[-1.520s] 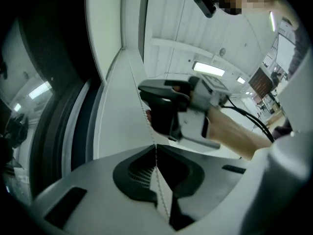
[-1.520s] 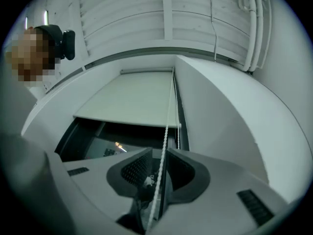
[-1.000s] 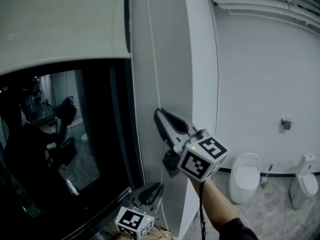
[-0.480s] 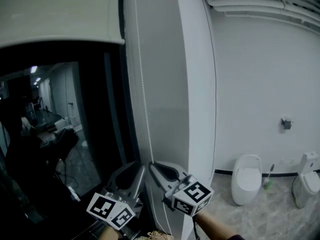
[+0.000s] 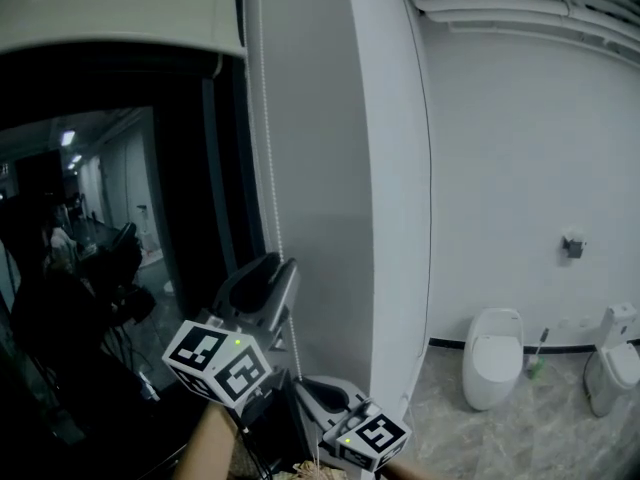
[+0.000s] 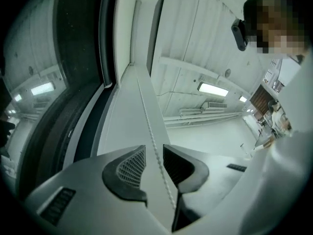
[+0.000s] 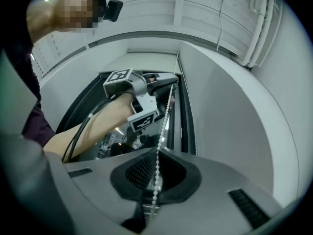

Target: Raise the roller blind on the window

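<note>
**Two grippers on one bead chain, blind rolled near the top**

Two jaws of the left gripper (image 5: 285, 266) stand a narrow way apart, and the thin white bead chain (image 5: 269, 168) runs up through the gap between them with wall showing on either side of it. This gripper is the higher of the two, tilted up along the pale grey window reveal (image 5: 310, 168).

Below it, near the bottom edge of the head view, the right gripper (image 5: 306, 384) has its dark ribbed pads closed together on the same chain, which passes straight up from them to the left gripper above.

Up at the top left, the cream fabric roller blind (image 5: 120, 8) covers only the upper strip of the dark glass window (image 5: 120, 168); the glass below its bottom edge is bare and carries reflections.

Off to the right, two white ceramic toilets (image 5: 490, 353) stand well apart from the window, against the white wall (image 5: 520, 148).
</note>
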The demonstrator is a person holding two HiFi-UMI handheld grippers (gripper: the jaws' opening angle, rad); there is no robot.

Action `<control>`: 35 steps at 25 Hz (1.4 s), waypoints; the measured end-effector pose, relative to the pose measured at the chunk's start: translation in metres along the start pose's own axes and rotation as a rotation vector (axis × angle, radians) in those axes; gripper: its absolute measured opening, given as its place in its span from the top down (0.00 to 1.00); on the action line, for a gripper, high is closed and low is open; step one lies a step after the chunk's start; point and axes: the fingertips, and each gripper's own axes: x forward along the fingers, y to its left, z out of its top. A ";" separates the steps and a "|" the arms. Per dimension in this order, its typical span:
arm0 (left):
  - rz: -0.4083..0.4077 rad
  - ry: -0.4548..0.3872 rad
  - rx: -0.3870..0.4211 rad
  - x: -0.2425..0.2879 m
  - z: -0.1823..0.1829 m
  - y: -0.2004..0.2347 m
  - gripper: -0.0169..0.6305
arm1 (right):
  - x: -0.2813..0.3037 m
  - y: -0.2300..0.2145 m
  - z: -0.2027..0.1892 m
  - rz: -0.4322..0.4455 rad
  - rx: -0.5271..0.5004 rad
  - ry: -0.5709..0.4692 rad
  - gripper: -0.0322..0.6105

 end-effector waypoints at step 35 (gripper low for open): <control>0.162 0.051 0.204 -0.059 -0.045 0.005 0.94 | 0.024 -0.030 0.140 -0.056 -0.092 -0.232 0.94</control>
